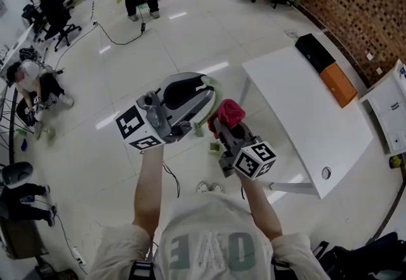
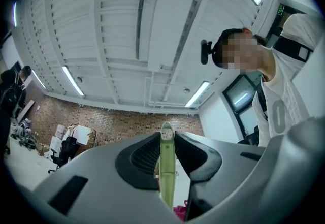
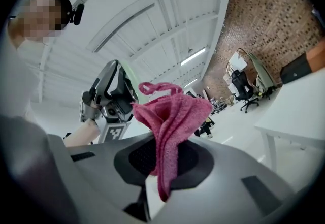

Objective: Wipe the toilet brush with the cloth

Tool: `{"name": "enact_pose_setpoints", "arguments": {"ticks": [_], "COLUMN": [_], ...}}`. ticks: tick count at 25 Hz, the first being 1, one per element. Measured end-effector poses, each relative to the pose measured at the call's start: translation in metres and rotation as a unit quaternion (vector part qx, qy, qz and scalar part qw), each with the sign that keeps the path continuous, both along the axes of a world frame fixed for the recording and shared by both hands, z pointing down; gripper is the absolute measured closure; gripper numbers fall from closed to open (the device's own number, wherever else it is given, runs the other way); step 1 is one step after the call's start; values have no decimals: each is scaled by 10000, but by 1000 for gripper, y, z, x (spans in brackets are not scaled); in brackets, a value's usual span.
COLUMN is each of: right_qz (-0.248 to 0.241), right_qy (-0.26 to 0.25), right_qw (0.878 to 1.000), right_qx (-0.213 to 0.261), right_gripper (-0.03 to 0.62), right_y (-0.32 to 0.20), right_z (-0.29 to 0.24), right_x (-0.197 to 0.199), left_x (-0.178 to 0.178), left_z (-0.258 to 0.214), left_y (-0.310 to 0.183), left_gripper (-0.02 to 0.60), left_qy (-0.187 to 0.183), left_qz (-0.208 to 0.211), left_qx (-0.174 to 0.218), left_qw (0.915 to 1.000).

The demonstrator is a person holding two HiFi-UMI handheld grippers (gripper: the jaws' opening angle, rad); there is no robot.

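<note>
Large pale-green letters stand across the chest of the person's shirt [image 1: 212,251]. Seen from above they look like "OVE", perhaps part of a longer word. A green sign [image 2: 281,9] near the ceiling is too small to read.

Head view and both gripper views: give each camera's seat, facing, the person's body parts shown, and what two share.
Head view: head-mounted, steeply down at the floor; left forearm, right forearm.
Left gripper view: on the left gripper, up at the ceiling past the green brush handle; torso.
Right gripper view: on the right gripper, up past the pink cloth; left forearm.
Shared: head and right gripper views show the left gripper.
</note>
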State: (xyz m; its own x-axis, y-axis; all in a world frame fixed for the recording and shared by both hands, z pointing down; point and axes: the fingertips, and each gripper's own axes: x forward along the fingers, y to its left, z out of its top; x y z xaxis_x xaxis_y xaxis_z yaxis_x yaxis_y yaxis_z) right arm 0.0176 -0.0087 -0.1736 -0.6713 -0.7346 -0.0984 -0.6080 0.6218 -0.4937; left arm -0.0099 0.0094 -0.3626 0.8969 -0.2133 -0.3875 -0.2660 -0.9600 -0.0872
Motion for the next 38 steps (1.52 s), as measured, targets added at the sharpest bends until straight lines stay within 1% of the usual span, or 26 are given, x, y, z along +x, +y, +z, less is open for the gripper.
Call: {"name": "enact_pose_setpoints", "arguments": {"ticks": [3,6,8,10,14,16,18,21,23,25,28,30,33,38], "right_qz": [-61,-83,-81,54,563,592,527,495,515,616,868,1017,1193,1389], "right_qy": [3,-113,-250,-263,156,323,434,578,730,1000,1289,1318,1222,1277], "right_qw": [10000,9998,9994,9993,9983,9973,9966,9953,9933,9892,9838,9821,9807,9726], "right_qx": [-67,-127,-220,-255,73,292,455,591,729,877,897,885,953,1357], "right_gripper": [563,562,563,563,563,562,562,563,562,562,562,562,563,562], "right_y": [2,4,6,11,26,37,43,42,40,36,25,18,11,2], "right_z": [7,11,16,21,18,10,3,-1,-3,-5,-5,-9,-23,-64], "right_x": [-9,-12,-11,-6,10,7,-4,-23,-31,-37,-35,-29,-19,-13], "left_x": [-1,-1,-2,-5,-14,-18,-21,-22,-20,-18,-15,-13,-8,-3], "left_z": [-14,-27,-29,-25,-10,-4,-3,-4,-4,-5,-6,-6,-3,9], "left_y": [10,19,15,7,-8,-15,-19,-23,-23,-21,-17,-17,-17,-22], "left_gripper": [486,486,486,486,486,486,486,486,486,486,486,486,486,486], "left_qy": [42,46,41,78,141,181,278,431,489,513,514,483,372,172], "left_qz": [-30,-41,-177,-357,-776,-1044,-1253,-1462,-1492,-1435,-1343,-1309,-1224,-1190], "left_qx": [76,93,-6,-158,-454,-556,-601,-709,-811,-838,-809,-786,-779,-775], "left_qw": [10000,9999,9998,9992,9959,9928,9899,9858,9843,9848,9863,9871,9887,9897]}}
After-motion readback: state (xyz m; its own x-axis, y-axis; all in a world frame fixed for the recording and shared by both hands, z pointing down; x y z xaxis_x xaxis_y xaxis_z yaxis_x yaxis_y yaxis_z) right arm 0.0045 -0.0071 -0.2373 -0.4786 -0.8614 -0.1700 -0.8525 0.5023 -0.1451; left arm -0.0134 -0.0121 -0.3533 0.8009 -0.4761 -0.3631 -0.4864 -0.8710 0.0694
